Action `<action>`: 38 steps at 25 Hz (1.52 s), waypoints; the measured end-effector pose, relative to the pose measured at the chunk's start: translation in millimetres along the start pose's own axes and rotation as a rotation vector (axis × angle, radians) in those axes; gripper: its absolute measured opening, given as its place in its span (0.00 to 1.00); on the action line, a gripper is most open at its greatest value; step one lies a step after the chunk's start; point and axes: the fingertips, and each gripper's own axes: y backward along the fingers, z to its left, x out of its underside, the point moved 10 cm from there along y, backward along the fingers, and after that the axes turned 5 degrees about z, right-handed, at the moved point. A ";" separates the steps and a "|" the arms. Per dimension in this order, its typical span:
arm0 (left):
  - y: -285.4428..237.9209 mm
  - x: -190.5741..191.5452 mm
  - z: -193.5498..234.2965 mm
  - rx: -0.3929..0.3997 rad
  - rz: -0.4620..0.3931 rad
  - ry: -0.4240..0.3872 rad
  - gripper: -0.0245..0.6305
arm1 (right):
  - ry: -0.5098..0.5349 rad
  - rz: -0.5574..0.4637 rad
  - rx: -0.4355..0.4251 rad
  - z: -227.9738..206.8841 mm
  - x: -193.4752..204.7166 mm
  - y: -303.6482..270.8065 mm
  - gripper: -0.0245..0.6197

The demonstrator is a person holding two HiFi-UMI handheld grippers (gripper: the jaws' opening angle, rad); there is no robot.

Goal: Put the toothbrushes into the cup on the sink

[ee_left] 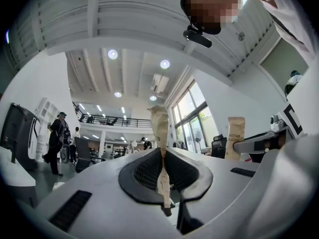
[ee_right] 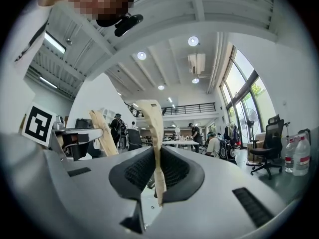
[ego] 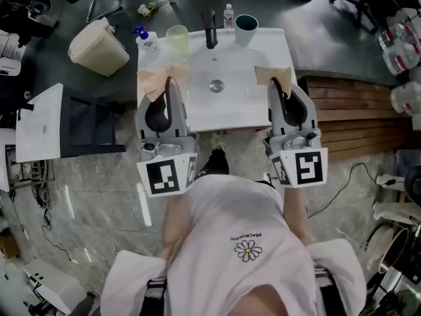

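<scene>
The left gripper [ego: 172, 88] is clamped on the left toothbrush [ego: 158, 79], which is in a tan paper wrapper. In the left gripper view the pads of this gripper [ee_left: 163, 152] press flat on the wrapper [ee_left: 160, 126], and most of its length stands out past the tips. The right gripper [ego: 277, 88] is likewise closed tight on the right toothbrush [ego: 270, 75]. The right gripper view shows that gripper [ee_right: 155, 152] pinching the paper [ee_right: 151, 117] with no gap.

In the head view both grippers sit over the front half of the sink [ego: 279, 50], the left near its left edge and the right near its right edge. The basin between them is bare around the drain [ego: 216, 85].

Along the back rim stand two cups. The green cup [ego: 177, 39] is just beyond the tip of the left toothbrush. The teal cup [ego: 246, 29] is behind the right toothbrush and to its left. The faucet [ego: 210, 29] rises between the cups, with a small bottle [ego: 228, 15] beside the teal cup and a blue-topped bottle [ego: 147, 39] at the back left corner.

A bin [ego: 99, 47] stands on the floor to the left of the sink, and wooden decking [ego: 348, 110] lies to the right.
</scene>
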 end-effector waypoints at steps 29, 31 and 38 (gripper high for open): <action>-150.8 42.8 68.0 0.009 0.103 0.060 0.08 | 0.041 0.086 0.056 -49.0 7.1 -165.6 0.09; -151.4 42.5 74.6 -0.019 0.094 0.059 0.08 | 0.024 0.079 0.042 -49.0 8.7 -167.4 0.09; -156.8 38.4 63.3 -0.045 0.087 0.054 0.08 | -0.027 0.066 0.023 -66.4 7.4 -166.9 0.09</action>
